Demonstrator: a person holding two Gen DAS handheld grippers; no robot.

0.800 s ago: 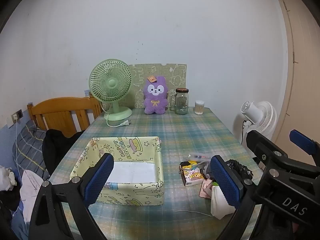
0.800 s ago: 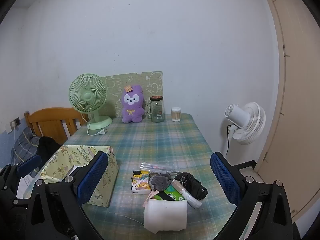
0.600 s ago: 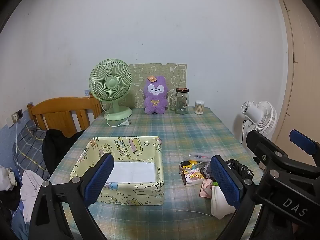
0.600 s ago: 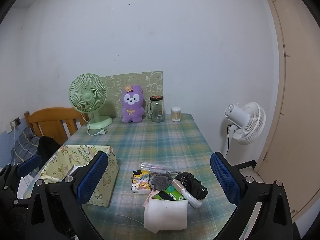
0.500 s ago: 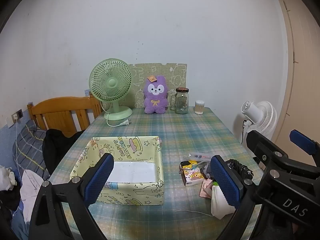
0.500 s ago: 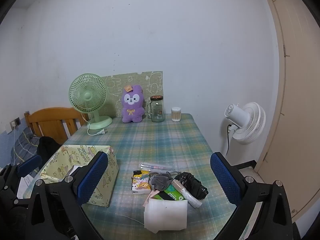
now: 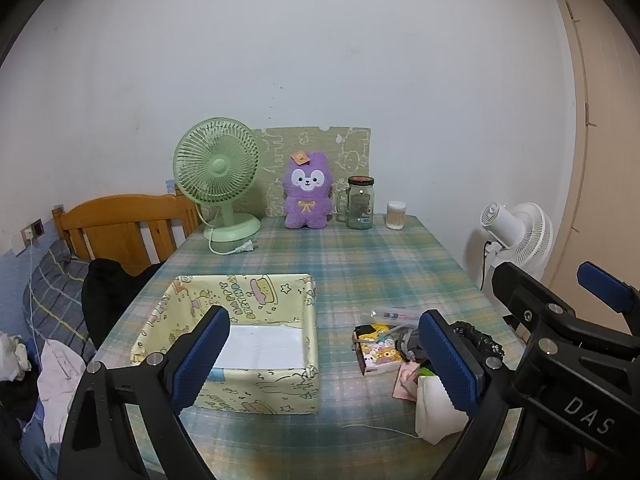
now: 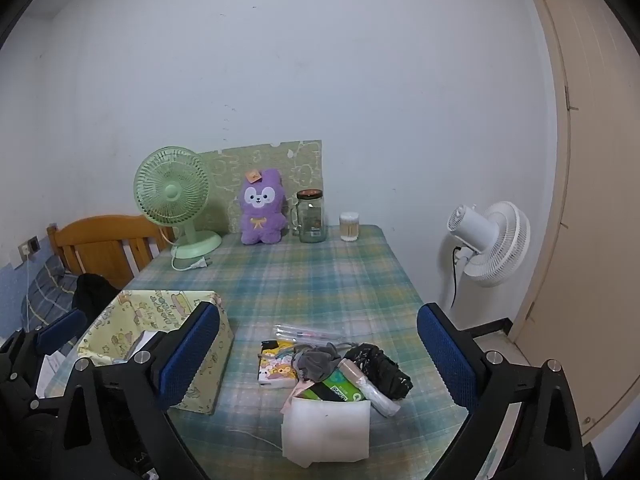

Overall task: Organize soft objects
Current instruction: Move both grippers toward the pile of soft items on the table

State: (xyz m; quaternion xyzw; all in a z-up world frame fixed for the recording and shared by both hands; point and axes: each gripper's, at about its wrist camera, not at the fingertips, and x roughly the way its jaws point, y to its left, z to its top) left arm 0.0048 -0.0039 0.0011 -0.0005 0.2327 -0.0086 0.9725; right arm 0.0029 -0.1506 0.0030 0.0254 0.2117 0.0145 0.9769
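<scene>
Both tongs are hovering above the near edge of the counter (image 7: 360, 264), which is wearing a plaid cloth. The left tongs (image 7: 324, 356) are standing wide apart with nothing between their blue pads, and the right tongs (image 8: 316, 354) are gaping just as wide, also holding nothing.

A yellow cartoon-print box (image 7: 240, 344) is sitting open on the left half of the counter, showing a white sheet at its bottom. To its right, well apart from it, a small heap of things is lying — a gray cloth (image 8: 316, 362) draped over a cartoon-print packet (image 8: 276, 372), a crumpled black item (image 8: 380, 368) touching a green pack (image 8: 334, 390), a clear pouch of pens (image 8: 304, 334) just behind, and a white foam block (image 8: 326, 426) at the front edge.

At the far end a purple plush toy (image 7: 307, 196) is sitting upright against a green patterned board, between a green desk fan (image 7: 218, 184) and a glass jar (image 7: 360, 208); a small tub of cotton swabs (image 7: 395, 215) is standing beside the jar. A white floor fan (image 8: 490, 242) is standing off the counter's right side, and a wooden chair (image 7: 120, 232) on the left.
</scene>
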